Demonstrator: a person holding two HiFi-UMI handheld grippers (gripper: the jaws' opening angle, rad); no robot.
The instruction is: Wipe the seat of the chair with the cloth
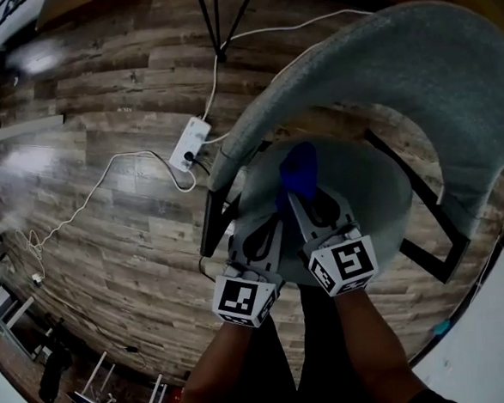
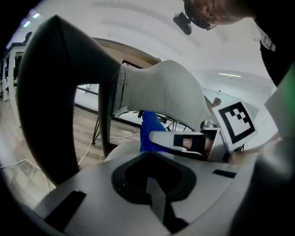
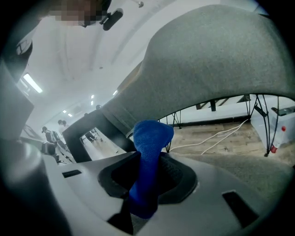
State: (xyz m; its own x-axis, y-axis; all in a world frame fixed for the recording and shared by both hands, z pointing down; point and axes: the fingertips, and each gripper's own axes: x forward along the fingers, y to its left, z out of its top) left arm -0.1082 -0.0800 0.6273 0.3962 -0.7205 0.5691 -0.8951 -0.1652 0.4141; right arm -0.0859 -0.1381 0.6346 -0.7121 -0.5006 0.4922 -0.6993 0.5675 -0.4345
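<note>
Nearest the head camera, the left tool [image 2: 151,182] was poised over the near edge of the seat [image 1: 376,192] of the chair, its jaws clenched together with nothing between them. The right tool [image 3: 146,182] was just beside it, also over the near part of the seat, its jaws clamped on the blue cloth [image 3: 150,138]. The cloth stood up out of the jaws above the middle of the seat; contact with the seat could not be determined. Beyond the seat, the grey backrest [image 1: 397,65] curved around its far side. Past the seat's left side, a white power strip [image 1: 189,144] with a white cable [image 1: 104,176] lay on the wooden floor [image 1: 98,95].
</note>
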